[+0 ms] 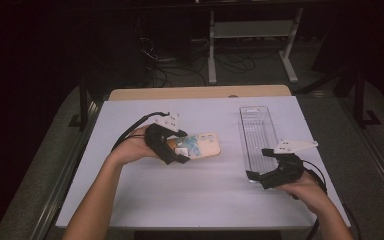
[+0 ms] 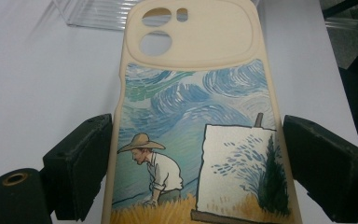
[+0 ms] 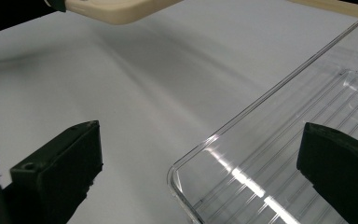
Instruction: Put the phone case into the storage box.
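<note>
- Left of centre over the white table (image 1: 180,200), phone case (image 1: 202,146) gripped at its near end by the left gripper (image 1: 181,146), camera end pointing right toward the clear tray (image 1: 257,135).
- Seen from the left gripper view: both jaws pressed against the long edges of the phone case (image 2: 196,116), picture side up, squeeze set across its width.
- Seen from the right gripper view: cream end of the phone case (image 3: 116,9) raised above the table, a soft shadow beneath it, so judged lifted rather than resting.
- At the near right, right gripper (image 1: 258,163) with jaws spread wide and holding nothing, set astride the near left corner of the tray (image 3: 307,107).
- Likely step: carry the case right and lay it in the tray.
- Close the right jaws on the tray rim first, or at least brace it; a light plastic tray probably slides when nudged.
- Turn the case lengthwise to match the narrow tray before lowering.
- Clear the tray wall with the camera end, then lower flat onto the ribbed floor.
- Squeeze gently; soft case edges probably bow under hard pressure.
- Release only once the case lies fully inside.
- No brand, label or lettering legible on case or tray; only a painted scene of a figure in a straw hat, an easel and a swirling blue sky.
</note>
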Tool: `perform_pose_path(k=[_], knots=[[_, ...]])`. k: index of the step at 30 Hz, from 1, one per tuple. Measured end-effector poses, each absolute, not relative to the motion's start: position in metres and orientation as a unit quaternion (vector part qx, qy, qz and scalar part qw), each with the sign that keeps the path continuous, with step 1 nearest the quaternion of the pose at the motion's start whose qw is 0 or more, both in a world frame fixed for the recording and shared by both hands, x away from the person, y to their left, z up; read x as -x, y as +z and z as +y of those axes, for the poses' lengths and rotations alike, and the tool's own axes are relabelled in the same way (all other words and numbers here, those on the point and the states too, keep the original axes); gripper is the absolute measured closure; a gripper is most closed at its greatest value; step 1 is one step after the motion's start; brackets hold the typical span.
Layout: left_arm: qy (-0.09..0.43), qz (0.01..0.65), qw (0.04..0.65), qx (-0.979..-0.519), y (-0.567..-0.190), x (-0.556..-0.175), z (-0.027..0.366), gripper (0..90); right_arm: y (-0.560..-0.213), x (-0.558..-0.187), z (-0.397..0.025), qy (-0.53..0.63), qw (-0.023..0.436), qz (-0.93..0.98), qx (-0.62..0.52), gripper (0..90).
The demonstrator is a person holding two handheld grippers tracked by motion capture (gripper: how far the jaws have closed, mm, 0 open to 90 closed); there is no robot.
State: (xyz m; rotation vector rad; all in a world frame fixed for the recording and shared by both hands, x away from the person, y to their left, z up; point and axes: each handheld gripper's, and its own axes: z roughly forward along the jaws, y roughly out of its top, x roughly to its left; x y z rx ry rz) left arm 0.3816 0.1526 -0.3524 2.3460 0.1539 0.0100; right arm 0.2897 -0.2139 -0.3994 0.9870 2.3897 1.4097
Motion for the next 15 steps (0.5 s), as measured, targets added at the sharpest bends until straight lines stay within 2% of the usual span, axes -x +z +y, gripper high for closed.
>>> perform_pose_path(k=[15], knots=[[-0.001, 0.055, 0.381, -0.923, -0.355, -0.381, 0.151, 11.0, -0.389, -0.308, -0.215, 0.468, 0.063, 0.824, -0.313, 0.0]])
